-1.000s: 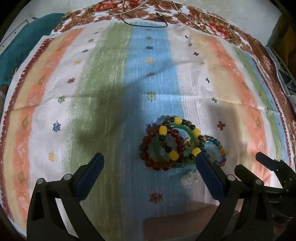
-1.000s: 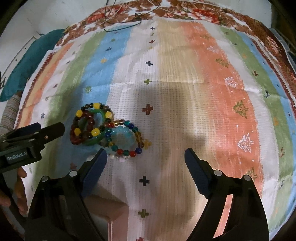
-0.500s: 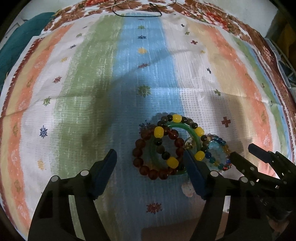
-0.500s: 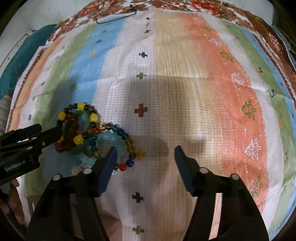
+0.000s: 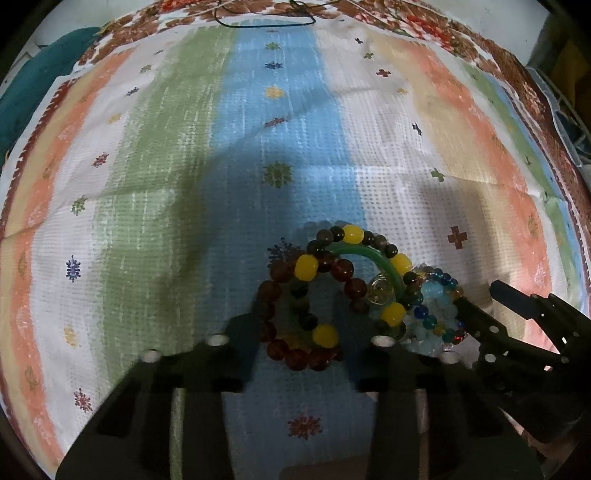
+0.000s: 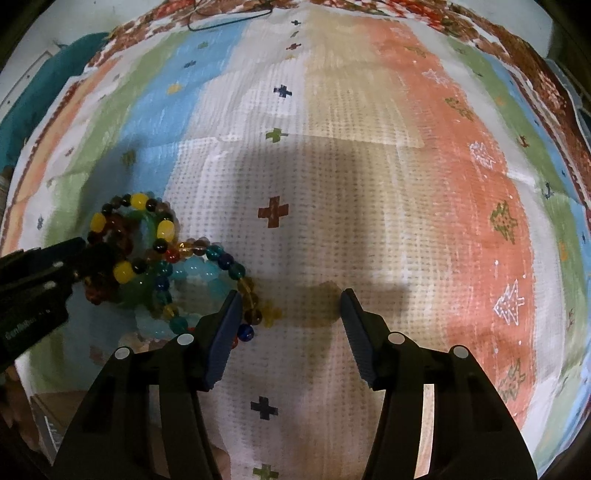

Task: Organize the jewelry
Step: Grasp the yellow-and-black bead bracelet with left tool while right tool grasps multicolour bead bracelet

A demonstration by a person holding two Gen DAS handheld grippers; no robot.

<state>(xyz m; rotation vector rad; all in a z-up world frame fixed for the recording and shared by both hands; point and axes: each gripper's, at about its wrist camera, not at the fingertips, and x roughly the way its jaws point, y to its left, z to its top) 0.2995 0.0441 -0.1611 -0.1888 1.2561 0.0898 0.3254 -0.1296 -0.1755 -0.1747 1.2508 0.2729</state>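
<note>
A pile of bead bracelets lies on the striped cloth: a dark red bead bracelet [image 5: 275, 317], a yellow-and-dark bead bracelet [image 5: 352, 234], a green bangle [image 5: 384, 264] and a blue and teal bead bracelet [image 5: 439, 306]. The pile also shows in the right wrist view [image 6: 159, 269]. My left gripper [image 5: 299, 328] is open, its jaws down around the red and yellow bracelets. My right gripper [image 6: 290, 314] is open, its left finger [image 6: 225, 325] at the pile's right edge beside the blue and amber beads [image 6: 243, 291].
The striped cloth [image 5: 147, 184] covers the surface. A thin black cord [image 5: 258, 24] lies at the far edge. A teal cloth [image 5: 33, 81] lies at the far left. A cardboard piece [image 6: 51, 417] sits at the near edge.
Both grippers have moved forward and down to the pile. The left jaws now straddle the red and yellow bracelets. The right gripper's left finger has reached the pile's right edge.
</note>
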